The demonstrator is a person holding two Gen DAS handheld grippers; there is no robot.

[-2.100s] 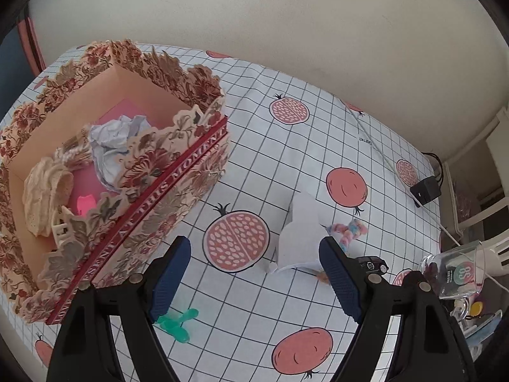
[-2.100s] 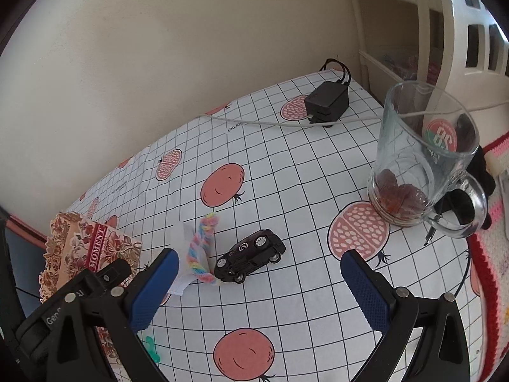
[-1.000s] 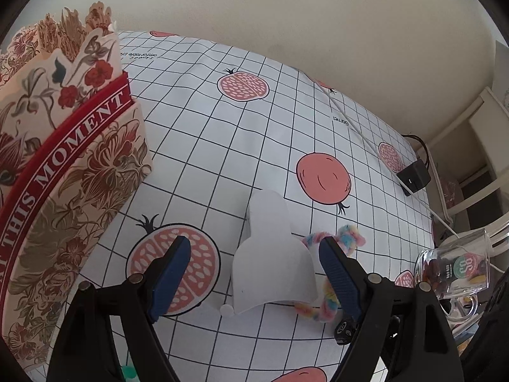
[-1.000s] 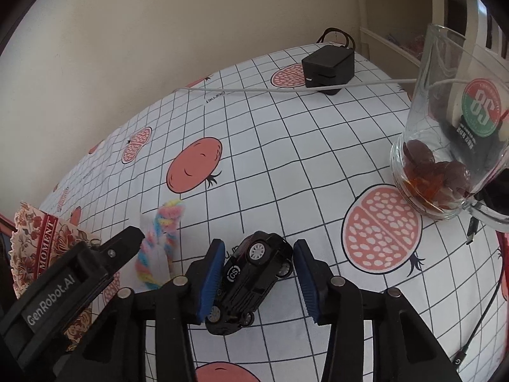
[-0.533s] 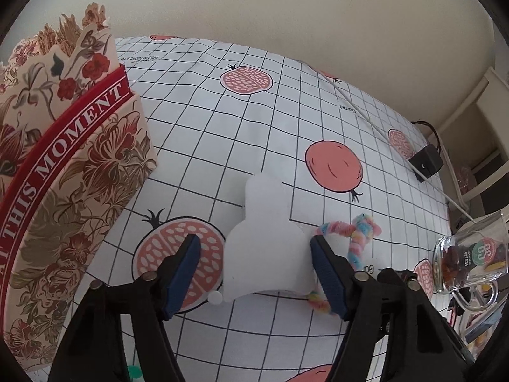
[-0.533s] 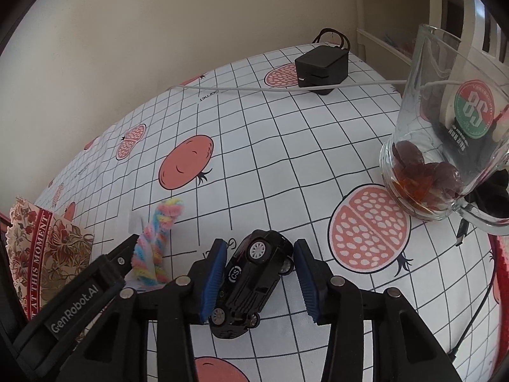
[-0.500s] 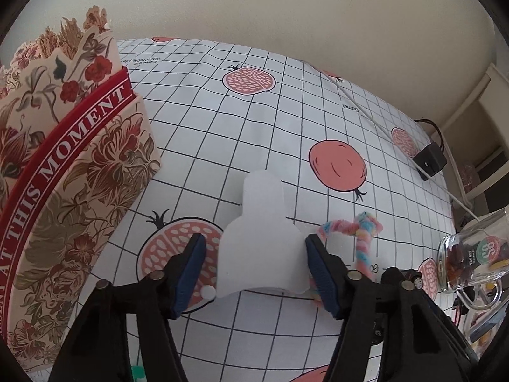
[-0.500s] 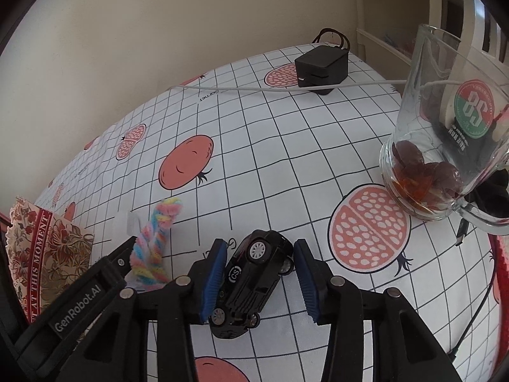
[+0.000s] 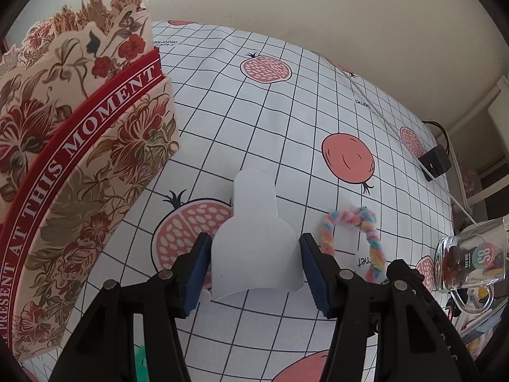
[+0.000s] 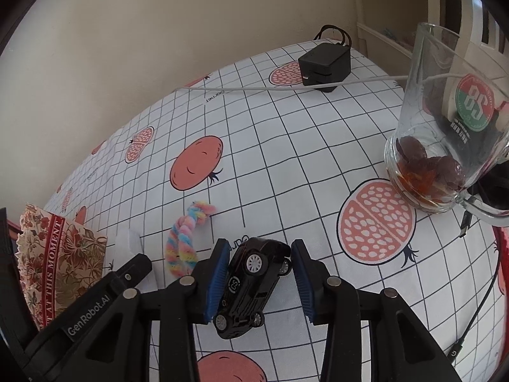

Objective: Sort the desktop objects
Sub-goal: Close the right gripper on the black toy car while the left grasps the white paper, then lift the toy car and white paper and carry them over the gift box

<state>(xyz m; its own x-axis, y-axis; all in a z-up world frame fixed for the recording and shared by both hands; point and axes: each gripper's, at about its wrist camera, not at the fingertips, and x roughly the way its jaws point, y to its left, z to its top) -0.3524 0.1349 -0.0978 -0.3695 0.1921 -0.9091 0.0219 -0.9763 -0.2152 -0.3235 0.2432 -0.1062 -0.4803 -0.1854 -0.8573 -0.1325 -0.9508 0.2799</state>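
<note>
Left wrist view: a translucent white bell-shaped plastic piece (image 9: 254, 254) stands gripped between the left gripper (image 9: 254, 270) fingers; the right gripper (image 10: 259, 281) fingers are closing around a small black toy car (image 10: 251, 283) on the counter (image 10: 286, 146), left pad touching.

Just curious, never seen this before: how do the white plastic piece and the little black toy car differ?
The white bell-shaped plastic piece is pale, thin and plain; the glossy black toy car is dark, chunky and wheeled. The piece fills the left tongs; the car, skewed, touches only one pad of the closing right tongs. Both lie on the pomegranate-print tablecloth.
</note>
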